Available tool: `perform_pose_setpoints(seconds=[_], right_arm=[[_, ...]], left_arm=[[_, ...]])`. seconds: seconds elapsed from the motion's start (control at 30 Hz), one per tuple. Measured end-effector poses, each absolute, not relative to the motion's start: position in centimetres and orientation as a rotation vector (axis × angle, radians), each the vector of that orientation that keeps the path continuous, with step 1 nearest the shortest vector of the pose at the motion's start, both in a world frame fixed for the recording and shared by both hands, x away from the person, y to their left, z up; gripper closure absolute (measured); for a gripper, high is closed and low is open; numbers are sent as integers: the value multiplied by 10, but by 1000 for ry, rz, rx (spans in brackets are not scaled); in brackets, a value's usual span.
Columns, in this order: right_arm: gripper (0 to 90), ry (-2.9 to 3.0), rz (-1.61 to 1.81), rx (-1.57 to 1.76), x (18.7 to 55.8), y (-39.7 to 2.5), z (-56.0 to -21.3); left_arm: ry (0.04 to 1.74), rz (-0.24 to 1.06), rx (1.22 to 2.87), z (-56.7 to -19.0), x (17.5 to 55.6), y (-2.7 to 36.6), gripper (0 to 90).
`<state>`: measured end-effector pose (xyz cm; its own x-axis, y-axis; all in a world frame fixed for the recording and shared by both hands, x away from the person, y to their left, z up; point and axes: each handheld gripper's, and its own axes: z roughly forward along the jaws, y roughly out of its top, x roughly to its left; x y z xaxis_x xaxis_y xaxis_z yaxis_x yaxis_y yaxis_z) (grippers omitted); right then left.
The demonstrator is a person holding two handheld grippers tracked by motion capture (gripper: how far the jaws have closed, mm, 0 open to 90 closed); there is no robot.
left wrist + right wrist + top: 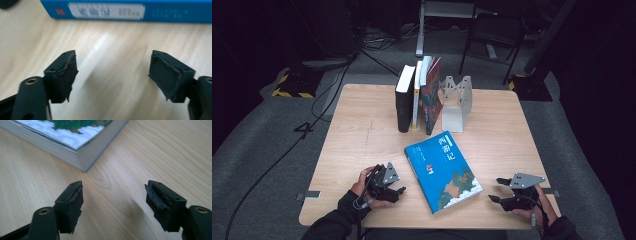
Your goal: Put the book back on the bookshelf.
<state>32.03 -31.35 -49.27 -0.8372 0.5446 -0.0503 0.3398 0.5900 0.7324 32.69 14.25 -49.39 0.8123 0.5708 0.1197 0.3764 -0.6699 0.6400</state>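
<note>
High view, you are flanking one blue book (443, 171) lying flat on the desk (357, 140), three books (418, 95) standing behind, left tool (397, 191) and right tool (496, 190) both gaping empty.

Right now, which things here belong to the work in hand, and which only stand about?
In the work:
blue book, lying flat
left tool, open
right tool, open

Standing about:
three upright books
metal bookend
chair behind the table

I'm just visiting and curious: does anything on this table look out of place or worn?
The blue book lies flat and askew, apart from the books standing by the metal bookend. The rubber pads of the left gripper look torn at the edges, as do the right gripper pads.
</note>
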Motion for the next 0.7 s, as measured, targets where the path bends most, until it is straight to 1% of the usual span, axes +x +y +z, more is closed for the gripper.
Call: perform_pose_setpoints(seconds=[0.2,0.3,0.33,0.53,0.57,0.7], right_arm=[[280,2612,1124,655,320,-291,-491],[280,2641,1134,628,323,-281,-492],[278,2649,1132,626,325,-275,-493],[268,2676,1149,592,329,-260,-494],[255,2680,1141,582,329,-258,-494],[259,2680,1147,598,332,-257,-495]], left_arm=[[675,357,2360,-497,325,144,201],[717,285,2315,-502,331,148,176],[739,266,2302,-503,333,149,145],[733,272,2288,-505,338,148,136],[730,272,2288,-505,340,147,136],[752,288,2283,-504,355,143,137]])
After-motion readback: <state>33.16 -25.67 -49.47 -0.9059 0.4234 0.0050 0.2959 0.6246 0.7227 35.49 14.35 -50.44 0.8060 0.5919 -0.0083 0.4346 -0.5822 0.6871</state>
